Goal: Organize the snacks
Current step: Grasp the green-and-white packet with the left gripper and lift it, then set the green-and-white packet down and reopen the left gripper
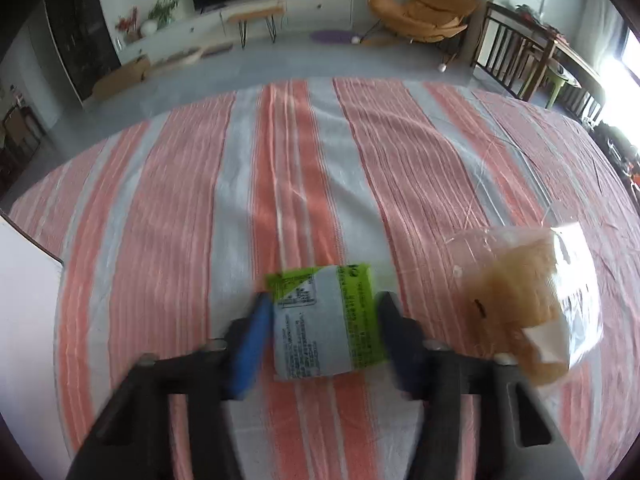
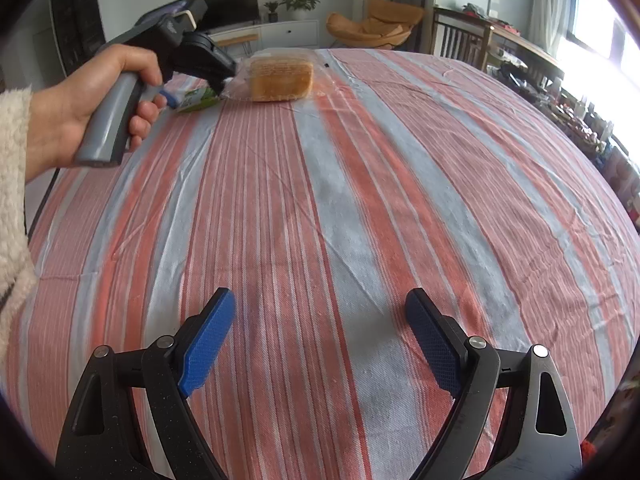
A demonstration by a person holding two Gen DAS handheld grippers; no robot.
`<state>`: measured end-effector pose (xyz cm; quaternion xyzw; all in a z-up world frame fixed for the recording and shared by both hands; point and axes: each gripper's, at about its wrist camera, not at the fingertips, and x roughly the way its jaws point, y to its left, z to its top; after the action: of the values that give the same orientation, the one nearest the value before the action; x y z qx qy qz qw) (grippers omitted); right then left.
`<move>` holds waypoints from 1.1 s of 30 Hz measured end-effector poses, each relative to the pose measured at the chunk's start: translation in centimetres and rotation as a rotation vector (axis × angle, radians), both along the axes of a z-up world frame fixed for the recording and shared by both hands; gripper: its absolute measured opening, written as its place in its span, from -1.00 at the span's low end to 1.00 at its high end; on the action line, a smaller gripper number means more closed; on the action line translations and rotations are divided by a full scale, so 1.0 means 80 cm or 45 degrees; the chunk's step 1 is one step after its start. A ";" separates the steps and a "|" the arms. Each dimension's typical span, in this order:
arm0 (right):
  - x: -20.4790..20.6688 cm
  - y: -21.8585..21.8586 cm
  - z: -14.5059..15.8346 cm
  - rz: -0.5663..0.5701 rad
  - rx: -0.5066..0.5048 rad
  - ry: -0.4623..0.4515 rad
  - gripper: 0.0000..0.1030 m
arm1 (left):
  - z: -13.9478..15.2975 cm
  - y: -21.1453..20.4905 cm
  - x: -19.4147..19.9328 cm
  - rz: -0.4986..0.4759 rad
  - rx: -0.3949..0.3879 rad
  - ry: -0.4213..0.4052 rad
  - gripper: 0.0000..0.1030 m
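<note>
A small green and white snack packet (image 1: 320, 320) lies on the striped tablecloth (image 1: 280, 180). My left gripper (image 1: 324, 300) straddles it, the blue pad (image 1: 250, 344) against its left side and the dark finger against its right. Just to its right lies a clear bag of golden bread slices (image 1: 524, 300). From the right wrist view, the left gripper (image 2: 196, 92) sits at the far left in a person's hand (image 2: 80, 108), over the green packet (image 2: 198, 100), with the bread bag (image 2: 280, 78) beside it. My right gripper (image 2: 320, 296) hovers open over bare cloth, nothing between its fingers.
A white flat object (image 1: 24, 300) shows at the left edge of the left wrist view. Beyond the table's far edge stand an orange armchair (image 1: 424, 12), a TV cabinet (image 1: 280, 12) and a dark wooden table with chairs (image 1: 520, 48).
</note>
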<state>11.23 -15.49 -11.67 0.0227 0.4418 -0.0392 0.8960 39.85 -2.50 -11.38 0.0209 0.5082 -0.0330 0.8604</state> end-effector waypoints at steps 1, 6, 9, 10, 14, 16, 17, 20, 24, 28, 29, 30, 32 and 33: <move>0.000 0.000 0.000 0.000 0.000 0.000 0.74 | 0.000 0.004 -0.005 -0.006 -0.003 -0.005 -0.04; 0.000 0.000 0.000 0.000 0.000 -0.001 0.74 | 0.012 0.037 -0.075 0.023 0.007 -0.027 -0.04; 0.000 0.000 0.000 0.001 0.000 -0.001 0.74 | 0.017 0.049 -0.132 0.003 0.014 -0.051 -0.04; 0.000 0.000 0.001 0.001 0.001 -0.001 0.74 | 0.017 0.052 -0.153 0.000 0.016 -0.058 -0.04; 0.000 0.000 0.001 0.002 0.002 -0.002 0.74 | 0.016 0.071 -0.238 0.002 -0.024 -0.049 -0.04; -0.001 0.001 0.002 0.002 0.006 -0.004 0.74 | 0.014 0.081 -0.270 0.002 -0.034 -0.044 -0.03; -0.001 0.002 0.002 0.002 0.007 -0.004 0.74 | 0.011 0.085 -0.281 0.003 -0.027 -0.043 -0.03; 0.000 0.001 0.002 0.002 0.007 -0.005 0.74 | 0.006 0.090 -0.304 -0.009 -0.014 -0.059 -0.03; 0.000 0.001 0.002 0.003 0.006 -0.004 0.74 | -0.006 0.101 -0.311 0.014 -0.024 -0.075 0.01; 0.000 0.001 0.002 0.003 0.006 -0.004 0.74 | -0.011 0.100 -0.305 0.012 0.004 -0.103 0.48; 0.000 0.001 0.002 0.003 0.005 -0.004 0.74 | -0.013 0.100 -0.303 0.015 0.010 -0.111 0.69; 0.000 0.001 0.002 0.003 0.005 -0.004 0.74 | -0.015 0.102 -0.302 0.022 0.010 -0.123 0.77; 0.000 0.001 0.002 0.003 0.006 -0.005 0.74 | -0.017 0.107 -0.300 0.043 -0.014 -0.123 0.83; 0.000 0.001 0.002 0.003 0.005 -0.005 0.74 | -0.018 0.108 -0.299 0.047 -0.010 -0.123 0.91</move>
<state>11.22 -15.43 -11.51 0.0241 0.4403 -0.0372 0.8968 15.96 6.11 -12.83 0.0098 0.4662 -0.0180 0.8845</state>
